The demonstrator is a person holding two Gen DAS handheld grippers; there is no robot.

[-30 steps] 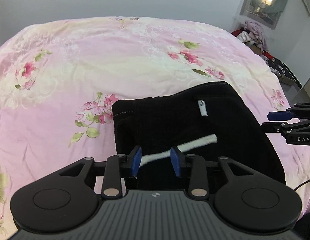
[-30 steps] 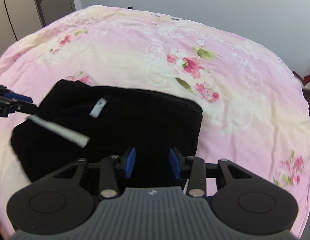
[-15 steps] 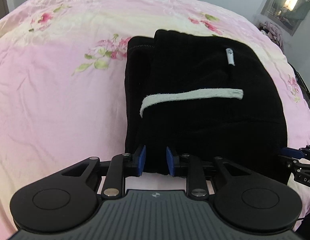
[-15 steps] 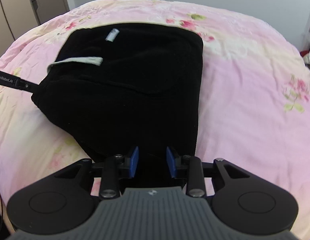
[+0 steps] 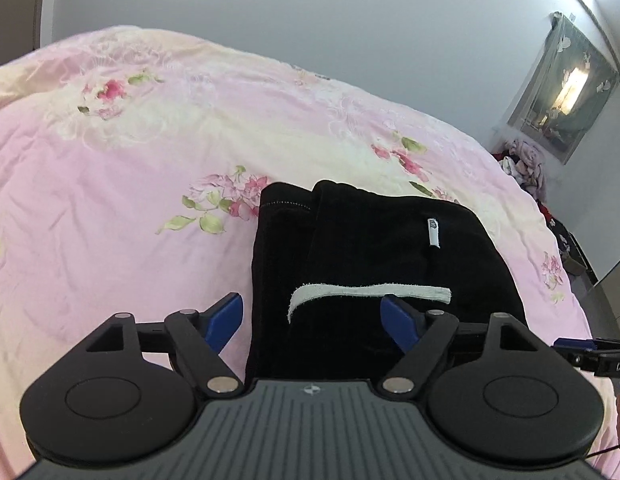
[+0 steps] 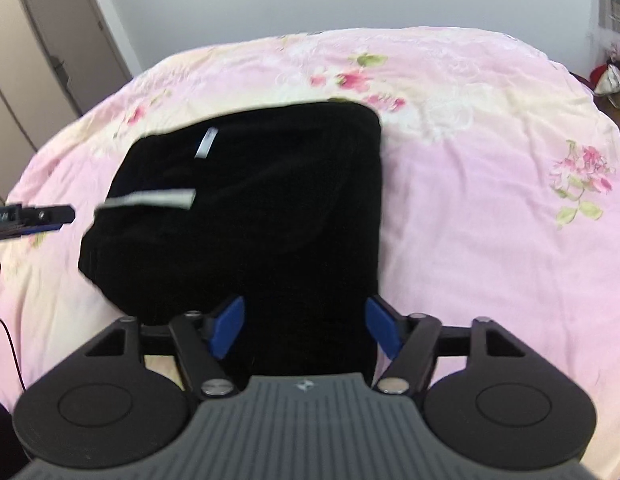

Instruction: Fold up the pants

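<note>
bed [image 5: 110, 220] | pants [image 5: 369, 256] folded | left gripper [image 5: 311, 320], right gripper [image 6: 306, 326] just spread, empty | door [image 6: 70, 40] right view only

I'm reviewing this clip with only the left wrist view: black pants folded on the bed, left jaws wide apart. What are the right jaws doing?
Observer: On the right gripper the jaws have just been opening and stand apart. The near edge of the pants lies between them, unpinched.
Operator: Is the pants' right edge tidy?
Observer: In the right wrist view it runs straight along the bedspread, one clean fold.
Operator: Where does my gripper sit from there?
Observer: The left gripper, jaws also just opened with the pants' edge between them ungripped, shows only its tip. It sits off the pants' left side, short of the white drawstring.
</note>
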